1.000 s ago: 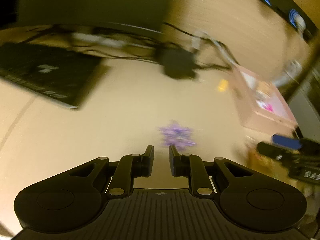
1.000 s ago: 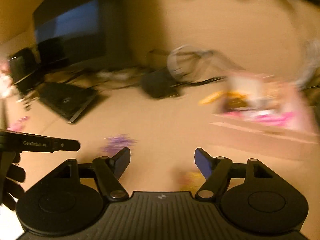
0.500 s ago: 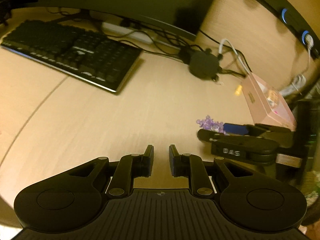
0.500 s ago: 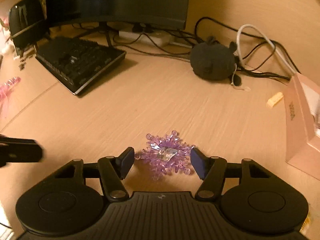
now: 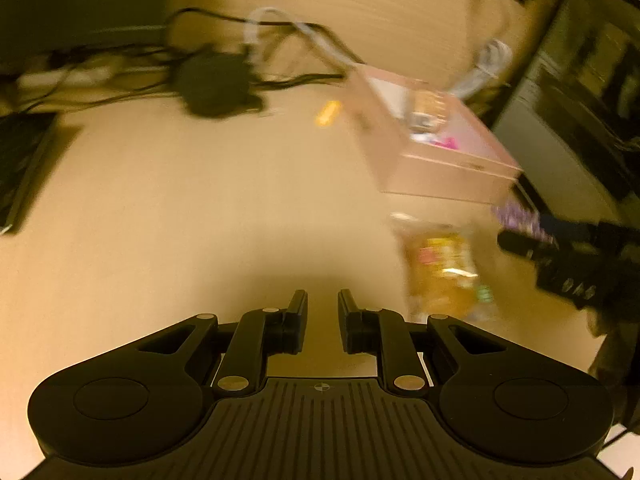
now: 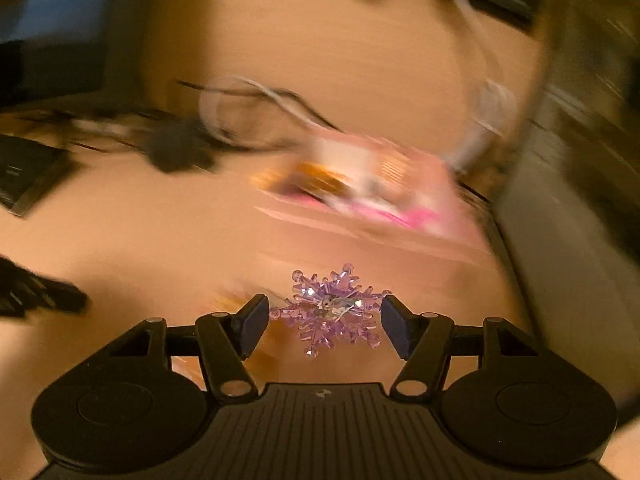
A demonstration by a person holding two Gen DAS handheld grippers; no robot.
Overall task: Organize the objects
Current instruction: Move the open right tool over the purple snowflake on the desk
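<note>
My right gripper [image 6: 325, 322] carries the purple snowflake [image 6: 330, 310] between its pads, both blue faces pressing on opposite crystal tips, clear of the worktop [image 6: 140, 248]. The pink box [image 6: 380, 184] lies ahead and slightly to the right, its open top towards me, so this hand is the nearer one. The snowflake is translucent, spiky, with a shiny centre. My left gripper [image 5: 322, 312] is nearly closed and holds nothing.

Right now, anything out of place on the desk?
A snack packet lies loose on the desk in front of the pink box, and a small yellow piece sits alone beside that box. Blur hides finer detail.
</note>
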